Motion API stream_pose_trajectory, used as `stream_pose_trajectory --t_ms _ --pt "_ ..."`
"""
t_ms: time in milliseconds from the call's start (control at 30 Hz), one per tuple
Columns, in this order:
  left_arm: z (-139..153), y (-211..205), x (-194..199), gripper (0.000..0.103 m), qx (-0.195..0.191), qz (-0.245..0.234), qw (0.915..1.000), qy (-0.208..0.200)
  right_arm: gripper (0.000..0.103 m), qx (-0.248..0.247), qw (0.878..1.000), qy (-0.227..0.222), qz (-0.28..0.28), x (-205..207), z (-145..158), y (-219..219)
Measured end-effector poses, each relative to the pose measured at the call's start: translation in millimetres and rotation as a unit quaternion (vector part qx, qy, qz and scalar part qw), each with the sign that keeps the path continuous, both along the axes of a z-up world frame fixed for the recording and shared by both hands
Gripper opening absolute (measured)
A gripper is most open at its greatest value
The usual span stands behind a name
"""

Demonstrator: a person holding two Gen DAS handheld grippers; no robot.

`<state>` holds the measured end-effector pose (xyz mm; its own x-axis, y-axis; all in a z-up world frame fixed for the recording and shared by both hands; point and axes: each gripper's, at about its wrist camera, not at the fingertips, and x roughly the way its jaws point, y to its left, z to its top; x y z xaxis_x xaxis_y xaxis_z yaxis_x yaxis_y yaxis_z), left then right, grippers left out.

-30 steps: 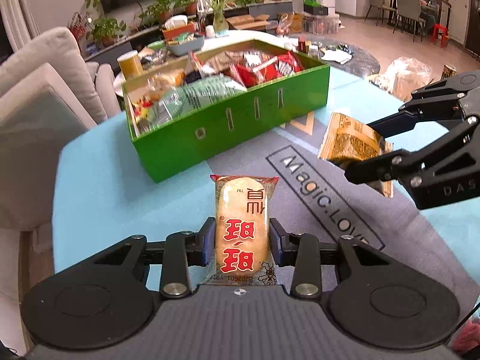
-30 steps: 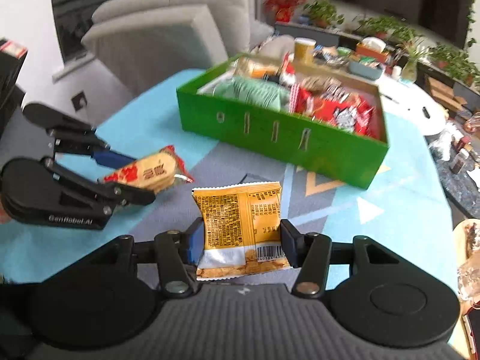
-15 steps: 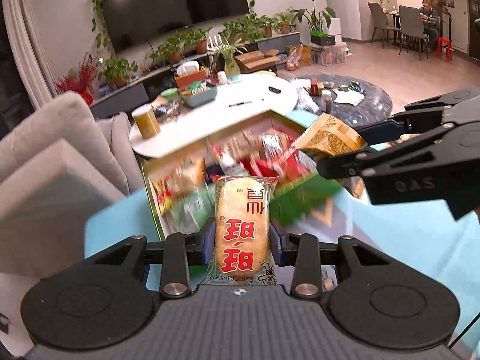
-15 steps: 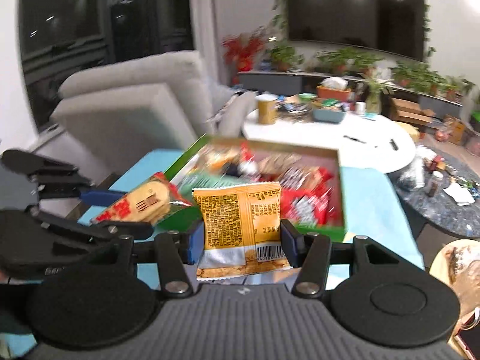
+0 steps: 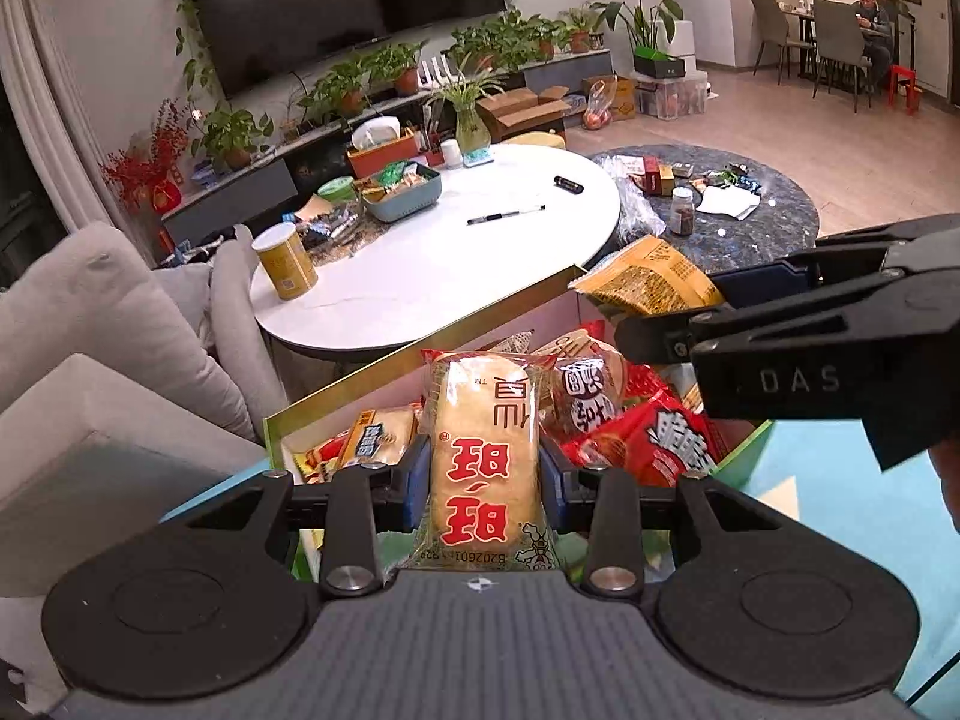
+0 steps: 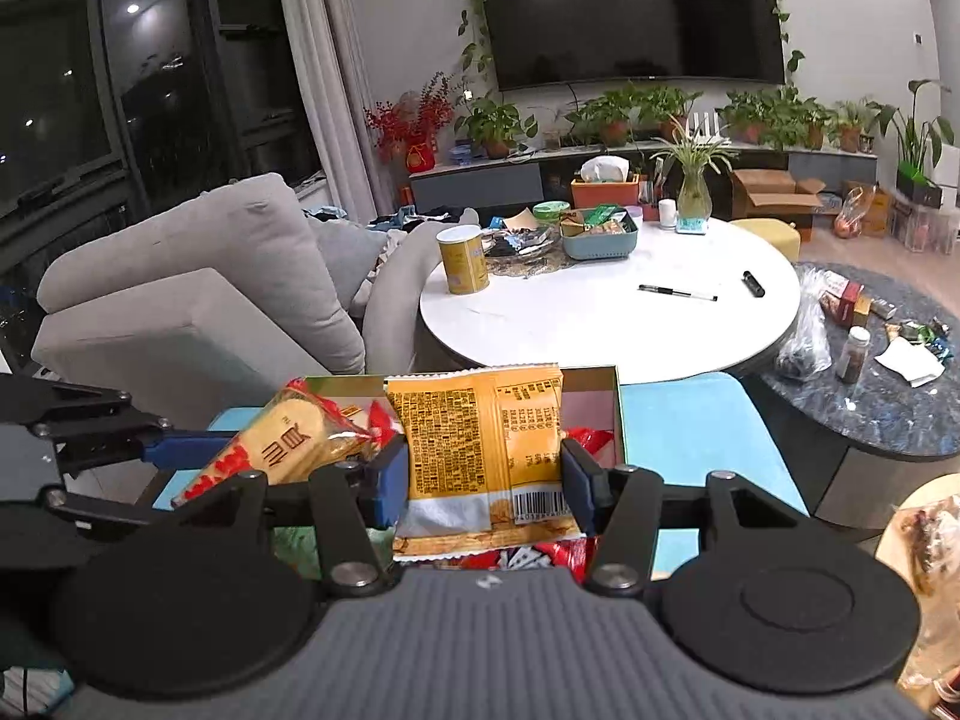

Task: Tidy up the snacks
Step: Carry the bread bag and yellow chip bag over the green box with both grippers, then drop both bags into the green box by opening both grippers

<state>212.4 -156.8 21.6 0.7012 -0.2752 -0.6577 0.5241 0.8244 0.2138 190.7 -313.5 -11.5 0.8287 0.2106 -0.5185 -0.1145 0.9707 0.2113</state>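
My left gripper is shut on a pale rice-cracker packet with red characters, held upright over the green snack box. My right gripper is shut on a flat orange snack bag, its printed back and barcode facing the camera. Both hang over the box, which holds several red and mixed packets. In the left wrist view the right gripper comes in from the right with the orange bag. In the right wrist view the left gripper comes in from the left with the cracker packet.
The box stands on a light blue mat. Beyond it is a white round table with a yellow can, a pen and a blue tray. A grey sofa lies left, a dark marble table right. A person sits far back right.
Both grippers have risen and travelled forward from the mat to above the green box, each keeping its packet. The box has slid from the middle of the views to their lower part.
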Motion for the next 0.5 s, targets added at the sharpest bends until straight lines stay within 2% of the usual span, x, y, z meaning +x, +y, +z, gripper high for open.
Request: stream_pose_trajectory --t_ms 367,467,500 --pt "-33 -13 46 0.034 0.001 0.014 0.9994 0.03 0.091 0.008 1.0 0.026 -0.005 32 -22 -4" --pt "-44 -16 52 0.04 -0.001 0.012 0.9993 0.036 0.092 0.01 0.999 0.033 -0.007 37 -29 -4" --pt "-47 -17 52 0.049 0.003 0.012 0.9993 0.034 0.092 0.014 0.999 0.029 -0.012 37 -31 -5"
